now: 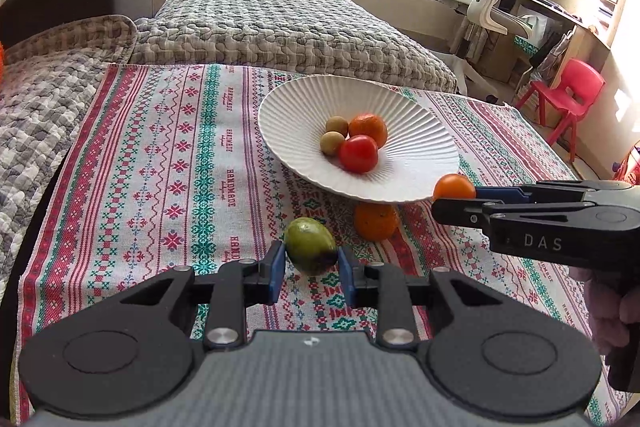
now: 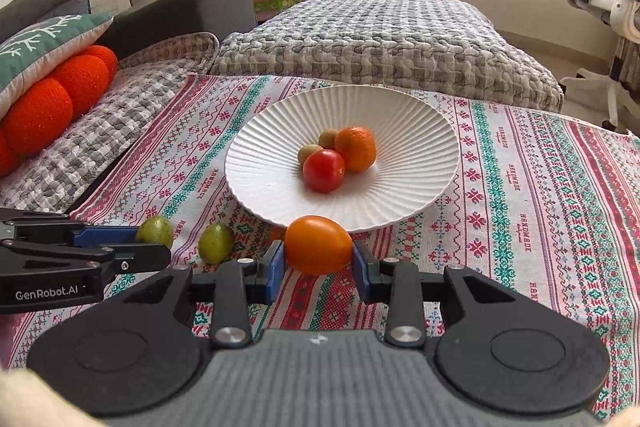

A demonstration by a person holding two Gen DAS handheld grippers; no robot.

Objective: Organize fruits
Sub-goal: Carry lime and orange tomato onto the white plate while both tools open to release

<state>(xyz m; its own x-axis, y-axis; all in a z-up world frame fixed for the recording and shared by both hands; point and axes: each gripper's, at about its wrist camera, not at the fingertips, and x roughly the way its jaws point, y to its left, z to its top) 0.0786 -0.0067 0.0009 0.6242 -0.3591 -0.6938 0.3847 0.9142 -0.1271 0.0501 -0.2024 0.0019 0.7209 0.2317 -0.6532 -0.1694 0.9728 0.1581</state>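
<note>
Gripping a green fruit (image 1: 311,246) at lower centre, the left claw (image 1: 311,273) is closed; the right claw (image 2: 318,269) clamps an orange tomato (image 2: 318,244).

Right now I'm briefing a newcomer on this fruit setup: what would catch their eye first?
The ribbed white plate at the middle of the patterned red-and-green cloth, holding a red tomato, an orange mandarin and two small brown fruits. Nearer, the right tool grips an orange tomato; the left tool grips a green oval fruit.
</note>
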